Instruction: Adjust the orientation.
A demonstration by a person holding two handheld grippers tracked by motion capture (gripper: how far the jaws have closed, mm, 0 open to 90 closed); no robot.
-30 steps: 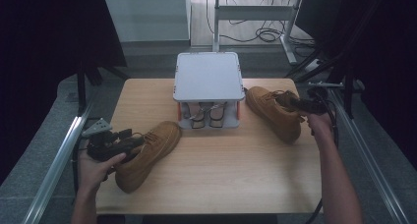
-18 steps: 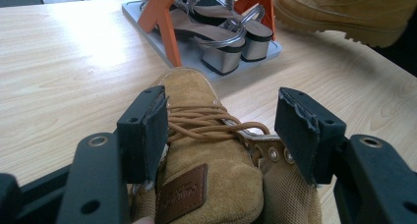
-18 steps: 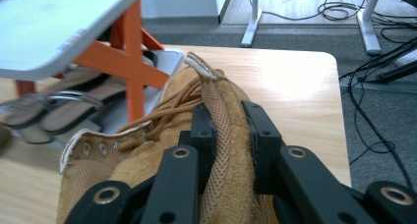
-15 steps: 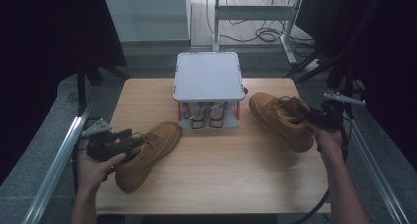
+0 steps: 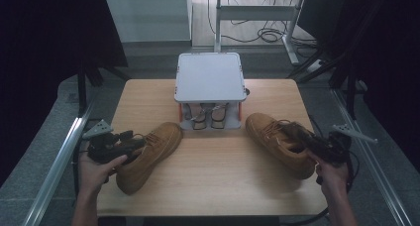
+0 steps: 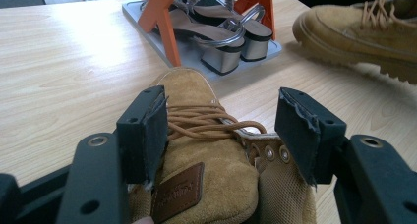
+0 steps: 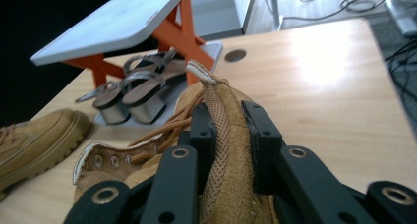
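Note:
Two tan suede lace-up boots lie on the wooden table [image 5: 218,186]. The left boot [image 5: 148,154] lies at the front left, toe toward the rack. My left gripper [image 5: 131,144] straddles its ankle opening, and in the left gripper view the wide-set pads [image 6: 147,130] rest against both sides of the upper [image 6: 196,101]. The right boot [image 5: 270,134] lies at the front right. My right gripper [image 5: 297,134] is shut on it. In the right gripper view the gripper [image 7: 228,130] pinches the boot's mesh-lined collar [image 7: 216,101] between narrow jaws.
A small shoe rack [image 5: 210,77] with a grey top and orange legs stands at the table's back middle. A pair of silver-heeled sandals [image 5: 208,114] sits on its lower shelf. A cable hole [image 7: 235,55] is behind it. Metal rails flank the table.
My right gripper has pulled the right boot from beside the rack toward the table's near edge. The left hand and the left boot have kept still.

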